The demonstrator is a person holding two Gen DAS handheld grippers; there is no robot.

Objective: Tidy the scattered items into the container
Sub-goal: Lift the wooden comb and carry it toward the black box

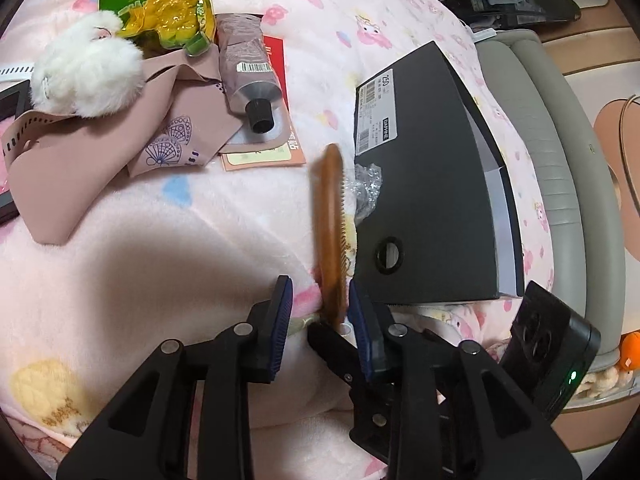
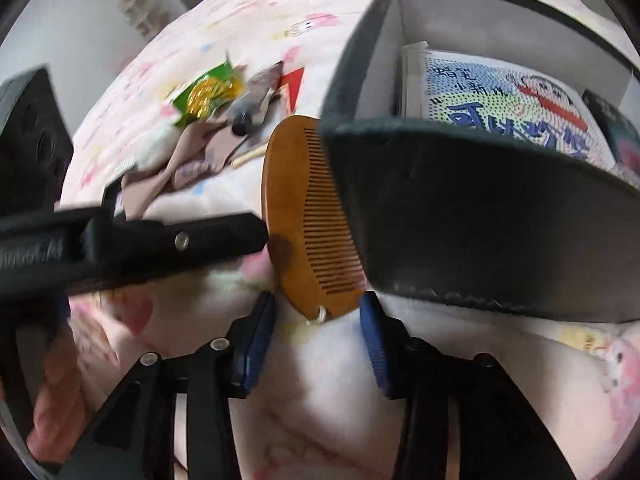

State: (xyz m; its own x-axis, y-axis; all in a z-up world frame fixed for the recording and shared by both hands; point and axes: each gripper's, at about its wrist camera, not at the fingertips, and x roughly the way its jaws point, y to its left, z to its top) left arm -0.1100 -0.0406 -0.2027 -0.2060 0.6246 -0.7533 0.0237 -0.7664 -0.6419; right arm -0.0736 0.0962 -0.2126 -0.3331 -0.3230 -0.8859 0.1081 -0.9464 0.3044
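A wooden comb (image 1: 331,224) stands on edge on the pink blanket beside the black box (image 1: 432,184). It also shows in the right wrist view (image 2: 308,216), leaning against the box wall (image 2: 480,216). My left gripper (image 1: 320,300) is open, with the comb's lower end between its blue pads (image 1: 282,308). My right gripper (image 2: 318,316) is open around the comb's corded end. The left gripper's finger (image 2: 160,240) crosses the right wrist view and touches the comb. A picture booklet (image 2: 504,104) lies inside the box.
A pile lies at the far left: a white plush toy (image 1: 88,76), pink cloth (image 1: 132,144), green and yellow snack packet (image 1: 168,12), a tube (image 1: 248,68) and cards (image 1: 260,156). Crumpled plastic (image 1: 366,188) sits by the box. The bed edge (image 1: 560,160) is to the right.
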